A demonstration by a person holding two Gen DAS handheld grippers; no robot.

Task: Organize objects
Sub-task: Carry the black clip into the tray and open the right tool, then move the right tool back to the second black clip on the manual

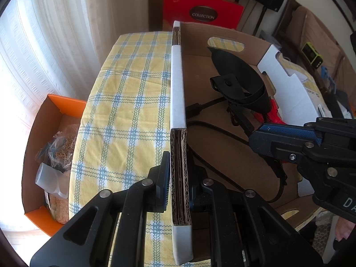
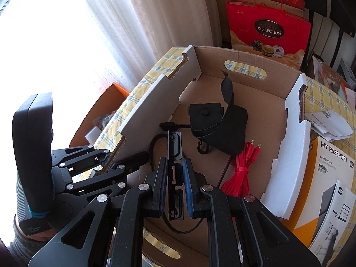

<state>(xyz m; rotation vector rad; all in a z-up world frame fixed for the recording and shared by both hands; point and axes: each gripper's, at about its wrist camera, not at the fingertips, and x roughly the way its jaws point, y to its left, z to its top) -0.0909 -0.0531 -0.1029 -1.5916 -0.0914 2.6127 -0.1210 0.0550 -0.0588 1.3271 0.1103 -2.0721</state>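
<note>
Left gripper (image 1: 178, 184) pinching the box (image 1: 178, 89) wall, right gripper (image 2: 174, 187) pinching a thin black plate (image 2: 174, 173) over the box, pouch (image 2: 219, 124) and red cable (image 2: 239, 171) inside

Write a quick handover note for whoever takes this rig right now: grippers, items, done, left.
Left hand-held gripper: shut on the box wall, steadying it.
Right hand-held gripper: shut on a flat black part, held over the box interior.
In the box: black pouch, red cable, black cable.
Outside, on the right: hard-drive package, folded paper.
Done: pouch and cables boxed.
Left: probably set the black part in the box and release; the outside items may follow.
</note>
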